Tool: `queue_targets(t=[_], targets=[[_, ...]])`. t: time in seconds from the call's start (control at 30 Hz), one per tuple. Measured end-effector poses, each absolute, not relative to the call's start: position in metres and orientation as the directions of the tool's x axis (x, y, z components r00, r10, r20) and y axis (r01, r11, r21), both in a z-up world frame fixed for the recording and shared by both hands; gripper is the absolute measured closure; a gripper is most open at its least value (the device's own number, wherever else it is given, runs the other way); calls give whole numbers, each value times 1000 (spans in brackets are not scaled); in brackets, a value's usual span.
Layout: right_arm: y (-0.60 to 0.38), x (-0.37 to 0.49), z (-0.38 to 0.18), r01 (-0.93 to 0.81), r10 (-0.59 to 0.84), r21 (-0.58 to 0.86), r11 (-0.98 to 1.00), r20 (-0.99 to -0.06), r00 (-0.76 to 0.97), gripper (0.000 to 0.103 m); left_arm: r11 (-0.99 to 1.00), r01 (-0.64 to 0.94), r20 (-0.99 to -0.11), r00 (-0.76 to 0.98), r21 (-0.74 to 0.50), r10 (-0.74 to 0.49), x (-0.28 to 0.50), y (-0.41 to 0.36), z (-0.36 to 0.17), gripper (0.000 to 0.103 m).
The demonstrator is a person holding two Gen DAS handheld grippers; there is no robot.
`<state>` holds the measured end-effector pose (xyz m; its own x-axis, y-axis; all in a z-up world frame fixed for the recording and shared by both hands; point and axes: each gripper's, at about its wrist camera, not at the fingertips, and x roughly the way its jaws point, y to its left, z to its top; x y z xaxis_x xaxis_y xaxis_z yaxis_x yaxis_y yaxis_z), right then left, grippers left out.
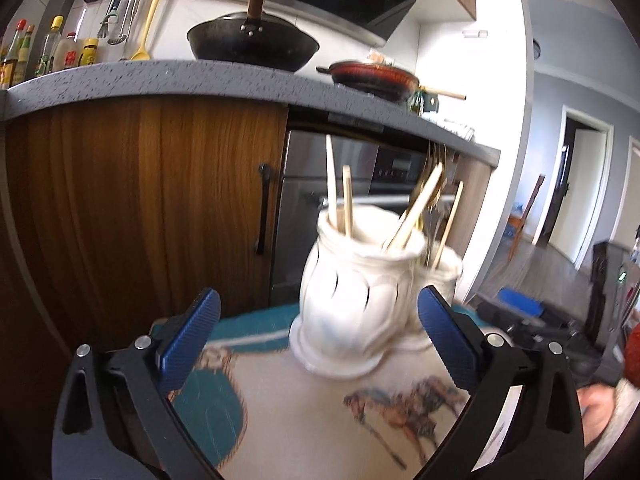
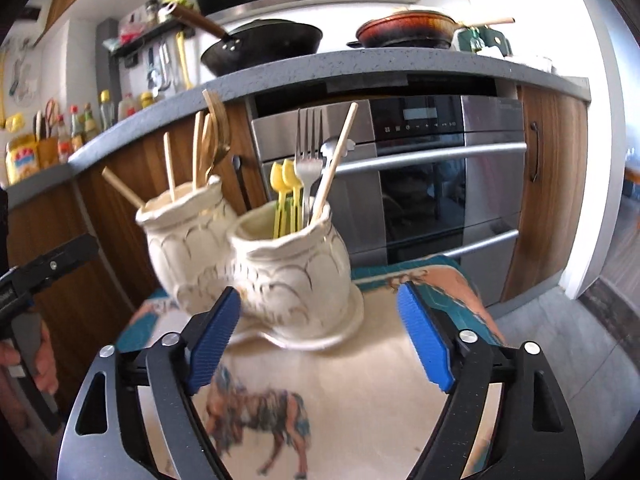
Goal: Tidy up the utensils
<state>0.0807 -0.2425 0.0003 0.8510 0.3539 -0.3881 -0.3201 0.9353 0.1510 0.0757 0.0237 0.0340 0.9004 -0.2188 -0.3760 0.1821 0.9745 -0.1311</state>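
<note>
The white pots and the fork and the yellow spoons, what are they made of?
Pots: likely glazed ceramic, glossy cream with carved scallops and thick wavy rims. Fork: looks like metal, silvery grey and shiny. Yellow spoons: probably plastic, bright even colour with no metallic shine, though blur leaves it open.

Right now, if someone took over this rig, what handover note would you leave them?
Left gripper: open, empty, facing the holder.
Right gripper: open, empty, in front of the holder.
The white double-pot holder stands on the patterned mat.
Chopsticks and gold cutlery are in one pot; yellow spoons, a fork and one chopstick in the other.
No loose utensils visible; that stray chopstick probably still needs moving.
</note>
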Motion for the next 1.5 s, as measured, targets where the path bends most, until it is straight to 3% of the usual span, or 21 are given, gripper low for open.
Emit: queue_targets(t=[0.3,0.47,0.67,1.5], targets=[[-232,45,6,-314,295,-34,949,-260,920,7,988,155,-354,922,-24,-153,33,8,10,6],[-234,38,11,-303,291,-33,952,-204,935,5,989,145,-282,949,-8,-141,15,4,6,6],[-237,32,12,-269,259,-37,962,-171,951,5,990,143,-274,952,-5,-138,12,3,8,6],[-240,34,10,-252,243,-30,967,-171,955,5,990,143,-280,951,21,-131,13,-4,7,6]])
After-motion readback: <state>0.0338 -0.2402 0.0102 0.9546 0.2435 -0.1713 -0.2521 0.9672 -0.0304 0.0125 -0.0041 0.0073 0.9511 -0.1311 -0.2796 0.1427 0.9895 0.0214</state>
